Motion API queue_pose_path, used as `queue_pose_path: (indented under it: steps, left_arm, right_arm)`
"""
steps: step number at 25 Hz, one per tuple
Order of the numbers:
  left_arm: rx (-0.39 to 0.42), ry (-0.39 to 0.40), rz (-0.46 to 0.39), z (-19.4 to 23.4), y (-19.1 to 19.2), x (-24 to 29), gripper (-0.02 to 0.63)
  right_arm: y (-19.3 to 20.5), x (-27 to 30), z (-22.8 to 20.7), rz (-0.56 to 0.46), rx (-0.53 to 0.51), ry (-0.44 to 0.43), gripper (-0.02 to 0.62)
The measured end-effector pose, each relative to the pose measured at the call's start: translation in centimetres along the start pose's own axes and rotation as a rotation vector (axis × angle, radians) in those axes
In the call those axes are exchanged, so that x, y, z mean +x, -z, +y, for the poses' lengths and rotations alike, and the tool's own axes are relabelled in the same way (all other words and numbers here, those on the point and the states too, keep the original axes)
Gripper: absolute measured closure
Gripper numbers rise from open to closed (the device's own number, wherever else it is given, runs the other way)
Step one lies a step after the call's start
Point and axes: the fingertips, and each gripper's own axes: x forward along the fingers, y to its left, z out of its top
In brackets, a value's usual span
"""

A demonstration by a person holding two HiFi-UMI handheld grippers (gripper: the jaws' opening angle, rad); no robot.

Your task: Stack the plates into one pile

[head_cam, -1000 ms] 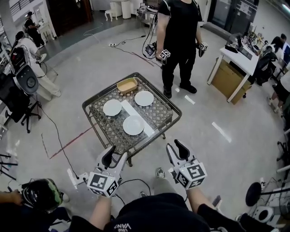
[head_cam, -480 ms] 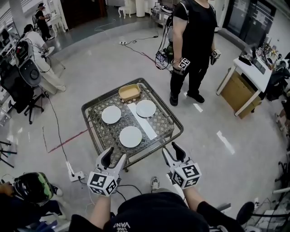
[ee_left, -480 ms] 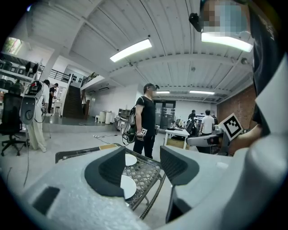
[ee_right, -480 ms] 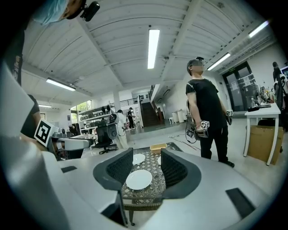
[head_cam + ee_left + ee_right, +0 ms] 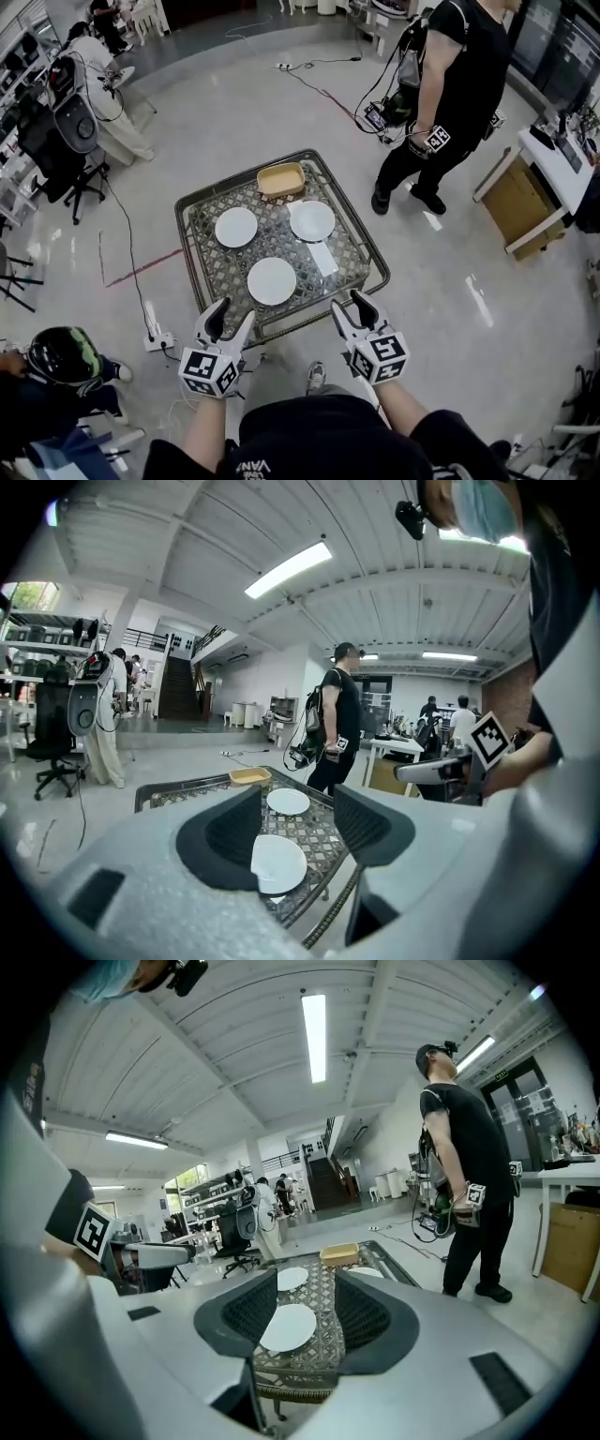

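Smooth, glossy plates [image 5: 272,280] on a rough lattice-woven tabletop [image 5: 220,267] in a metal frame [image 5: 187,253]; polished floor [image 5: 216,122]

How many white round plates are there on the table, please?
3. One white round plate lies nearest the camera, one behind-left, one behind-right; none stacked, none apparently hidden.

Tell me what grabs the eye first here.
Three white plates lie apart on the lattice table: near plate, left plate, right plate, with a yellow tray at the far edge. The left tongs and right tongs hang open and empty, short of its near edge. A person in black stands beyond.
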Motion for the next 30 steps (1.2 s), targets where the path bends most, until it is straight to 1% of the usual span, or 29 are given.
queue_pose_path:
  steps: [3,6,11,14,20,26,30]
  left_arm:
    - [-0.011,-0.01,0.025,1.1,1.1,1.5,0.371]
    - [-0.028,-0.001,0.063,2.6,2.7,3.1,0.371]
    - [-0.05,0.031,0.132,5.2,5.8,6.0,0.371]
    - [-0.068,0.064,0.181,6.6,8.0,7.6,0.371]
    - [-0.112,0.136,0.32,9.5,12.7,10.7,0.371]
    - [-0.164,0.196,0.477,11.0,17.1,13.2,0.369]
    - [-0.202,0.228,0.544,11.7,19.3,14.8,0.364]
  right_arm:
    - [1.4,1.6,-0.6,0.03,0.008,-0.011,0.42]
    - [2.8,3.6,-0.8,0.069,0.014,-0.009,0.423]
    - [5.6,7.1,-1.1,0.131,0.015,0.008,0.426]
    - [7.4,9.4,-1.1,0.167,0.026,0.032,0.43]
    - [11.4,14.2,-0.4,0.261,0.066,0.074,0.43]
    - [15.2,17.5,-0.7,0.349,0.152,0.147,0.428]
    - [17.0,19.6,-1.2,0.384,0.203,0.185,0.428]
